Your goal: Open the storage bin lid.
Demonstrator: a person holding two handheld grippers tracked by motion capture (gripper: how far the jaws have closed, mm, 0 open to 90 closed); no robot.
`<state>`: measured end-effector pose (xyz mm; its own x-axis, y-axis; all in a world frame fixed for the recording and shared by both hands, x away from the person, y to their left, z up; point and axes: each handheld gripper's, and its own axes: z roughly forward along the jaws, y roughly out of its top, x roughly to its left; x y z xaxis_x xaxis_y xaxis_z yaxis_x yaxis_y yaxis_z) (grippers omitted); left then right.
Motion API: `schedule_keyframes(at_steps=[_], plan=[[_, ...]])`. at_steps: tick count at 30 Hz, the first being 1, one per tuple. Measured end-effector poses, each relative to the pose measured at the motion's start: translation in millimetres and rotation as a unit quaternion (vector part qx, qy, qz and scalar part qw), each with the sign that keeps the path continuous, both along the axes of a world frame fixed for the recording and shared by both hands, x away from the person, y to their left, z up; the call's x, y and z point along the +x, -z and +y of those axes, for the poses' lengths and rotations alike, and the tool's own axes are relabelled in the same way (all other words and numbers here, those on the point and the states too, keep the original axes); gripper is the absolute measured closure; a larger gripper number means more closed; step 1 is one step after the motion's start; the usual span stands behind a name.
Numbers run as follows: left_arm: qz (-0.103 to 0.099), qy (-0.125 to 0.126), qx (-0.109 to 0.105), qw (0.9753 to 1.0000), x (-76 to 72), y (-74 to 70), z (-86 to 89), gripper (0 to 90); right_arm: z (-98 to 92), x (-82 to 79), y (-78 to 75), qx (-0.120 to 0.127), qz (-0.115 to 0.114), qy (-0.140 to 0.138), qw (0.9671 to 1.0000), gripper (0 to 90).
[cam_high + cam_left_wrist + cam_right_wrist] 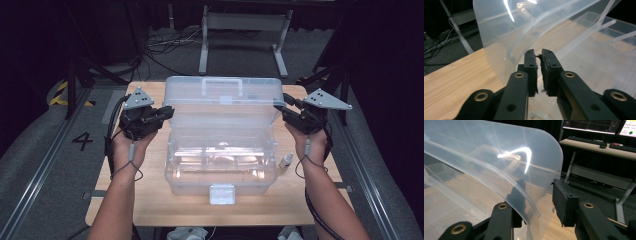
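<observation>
Forearms come in from the near edge of the bench [150,202], one on each side of a clear plastic box [220,165] that stands mid-bench, its front latch [222,194] close to the near edge. Lid [225,97] is raised, standing up from the back of the box, carry handle [222,85] on it near the far edge of the bench.

Room: bare wood strip along the near edge and down the left side; narrower on the right, where a small white bottle [285,161] lies just beside the box's right wall. Past the far edge, floor with cables and a grey stand.

Left gripper [167,113] at the lid's left edge; right gripper [280,111] at the lid's right edge.

Left gripper view: left gripper [538,53], jaws nearly together, narrow gap, with the lid's edge [499,50] running into that gap; pinched on the lid.

Right gripper view adds what the high view cannot resolve: right gripper [537,195] wide, lid's curved rim [534,205] passing between the jaws, one jaw behind the plastic, the other standing clear of it. Monitors and keyboards on a desk beyond.
</observation>
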<state>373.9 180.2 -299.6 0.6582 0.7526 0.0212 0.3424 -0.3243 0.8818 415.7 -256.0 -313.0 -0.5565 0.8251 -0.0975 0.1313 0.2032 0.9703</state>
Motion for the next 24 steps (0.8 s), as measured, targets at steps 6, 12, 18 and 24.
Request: schedule_keyframes(at_steps=[6, 12, 18, 24], plan=[[0.002, -0.011, 0.005, 0.9999, -5.4, 2.9, 6.4, 66.9, -0.6, 3.9, 1.4, -0.001, -0.005, 0.007, 1.0, 68.6], [0.008, -0.023, 0.006, 0.9997, -10.0, 6.5, 17.1, 64.2, 3.1, 7.3, 2.1, 0.001, -0.018, 0.025, 0.9995, 70.5], [0.011, -0.032, 0.009, 0.9994, -13.3, 7.5, 26.0, 63.3, 4.9, 10.9, 2.0, 0.006, -0.02, 0.034, 0.9992, 71.7], [0.013, -0.042, -0.001, 0.999, -15.3, 9.1, 34.3, 61.6, 10.2, 16.7, 0.9, 0.022, -0.009, 0.061, 0.9979, 74.3]])
